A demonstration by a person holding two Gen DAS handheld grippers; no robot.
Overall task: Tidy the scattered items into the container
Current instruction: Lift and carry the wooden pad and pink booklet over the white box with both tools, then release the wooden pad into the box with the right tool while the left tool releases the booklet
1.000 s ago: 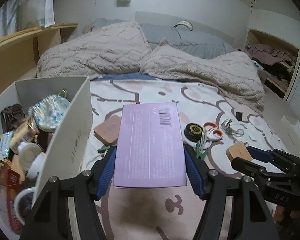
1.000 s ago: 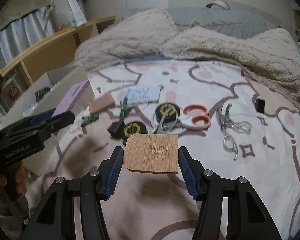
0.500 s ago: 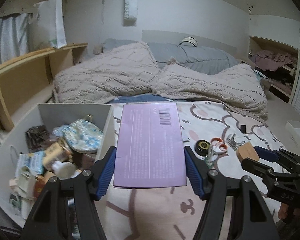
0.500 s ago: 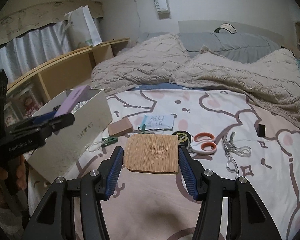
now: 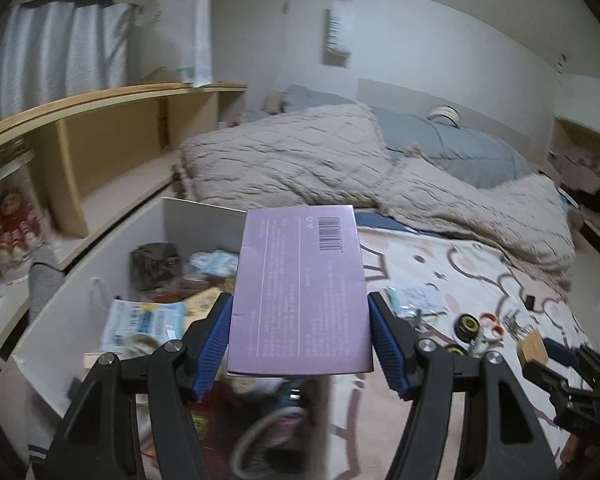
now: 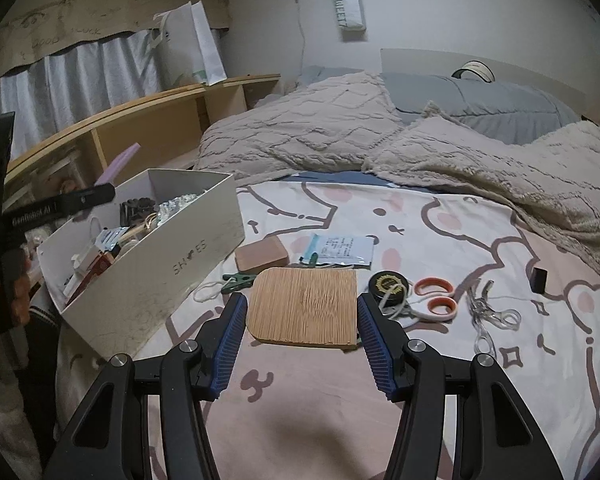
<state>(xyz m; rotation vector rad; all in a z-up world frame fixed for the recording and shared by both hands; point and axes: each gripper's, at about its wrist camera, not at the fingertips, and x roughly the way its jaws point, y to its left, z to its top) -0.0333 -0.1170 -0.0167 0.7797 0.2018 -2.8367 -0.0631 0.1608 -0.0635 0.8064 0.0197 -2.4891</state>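
Presently left tool (image 5: 300, 344) pinches one purple box (image 5: 300, 292); right tool (image 6: 300, 328) one wooden board (image 6: 304, 306).

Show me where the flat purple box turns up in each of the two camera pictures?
Left wrist view: the flat purple cardboard box fills the centre, clamped in the left tool.
Right wrist view: it shows edge-on at far left, above the white shoebox.
Shared landmark: the white shoebox, lower left in the left view.

One box (image 6: 148, 276), one purple carton (image 5: 300, 292), one wood board (image 6: 306, 306), one scissors (image 6: 428, 300), two black rolls (image 6: 388, 282), one peg (image 6: 238, 280), one brown pad (image 6: 261, 254), one packet (image 6: 340, 249), at twelve o'clock.
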